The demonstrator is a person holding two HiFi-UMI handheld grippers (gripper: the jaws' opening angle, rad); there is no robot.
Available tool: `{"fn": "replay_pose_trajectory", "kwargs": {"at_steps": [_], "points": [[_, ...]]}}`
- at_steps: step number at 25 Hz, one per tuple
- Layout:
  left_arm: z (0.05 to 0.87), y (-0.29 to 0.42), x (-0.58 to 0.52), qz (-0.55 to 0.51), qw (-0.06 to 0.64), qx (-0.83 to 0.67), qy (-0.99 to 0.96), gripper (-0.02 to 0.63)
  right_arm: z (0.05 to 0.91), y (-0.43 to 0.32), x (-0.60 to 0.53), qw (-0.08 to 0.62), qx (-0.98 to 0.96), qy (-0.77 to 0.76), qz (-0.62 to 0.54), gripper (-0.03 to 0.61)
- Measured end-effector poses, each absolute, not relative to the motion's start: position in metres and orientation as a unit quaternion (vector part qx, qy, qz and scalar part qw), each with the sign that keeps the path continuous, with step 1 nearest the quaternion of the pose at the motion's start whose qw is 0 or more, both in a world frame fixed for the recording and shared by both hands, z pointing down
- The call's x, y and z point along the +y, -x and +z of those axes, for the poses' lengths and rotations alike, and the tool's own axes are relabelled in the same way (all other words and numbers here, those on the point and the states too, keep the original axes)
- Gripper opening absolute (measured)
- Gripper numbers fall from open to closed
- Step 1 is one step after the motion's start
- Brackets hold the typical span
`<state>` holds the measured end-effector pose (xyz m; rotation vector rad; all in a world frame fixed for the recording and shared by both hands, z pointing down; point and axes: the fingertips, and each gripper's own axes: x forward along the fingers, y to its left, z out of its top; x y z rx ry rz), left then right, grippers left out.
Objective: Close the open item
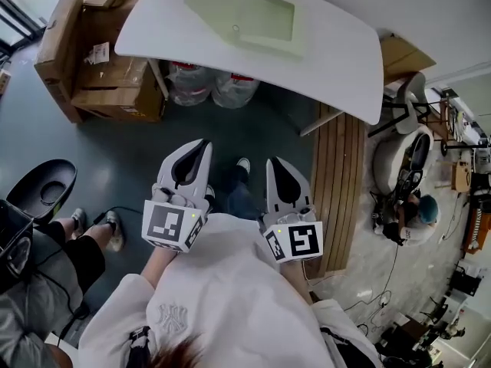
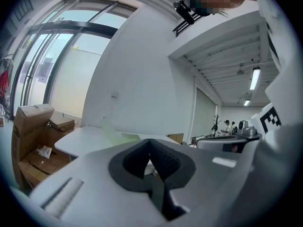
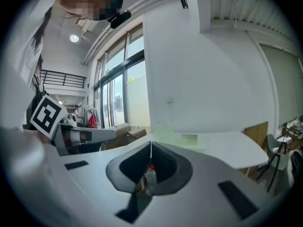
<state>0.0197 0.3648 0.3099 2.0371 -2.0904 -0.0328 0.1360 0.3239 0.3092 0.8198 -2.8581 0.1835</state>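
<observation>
white table [image 1: 337, 60] holds pale green item [image 1: 253, 18].

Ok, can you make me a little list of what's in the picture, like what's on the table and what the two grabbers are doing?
table: white table, in front of the person
on the table: a flat pale green item; what it is, I cannot tell
left gripper: jaws together, nothing in them, short of the table
right gripper: jaws together, nothing in them, short of the table
under the table: big water bottles
left of the table: cardboard boxes
right of the table: wooden bench
</observation>
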Motion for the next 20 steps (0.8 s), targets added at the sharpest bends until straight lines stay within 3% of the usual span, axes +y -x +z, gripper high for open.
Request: {"fn": "replay_pose_trajectory", "kwargs": {"at_steps": [20], "points": [[0.314,-0.023,0.233,-0.026,0.107,-0.761,-0.64,0.008,0.317,-0.14,0.173,0.084,-0.968,-0.226,0.067,0.009]]}}
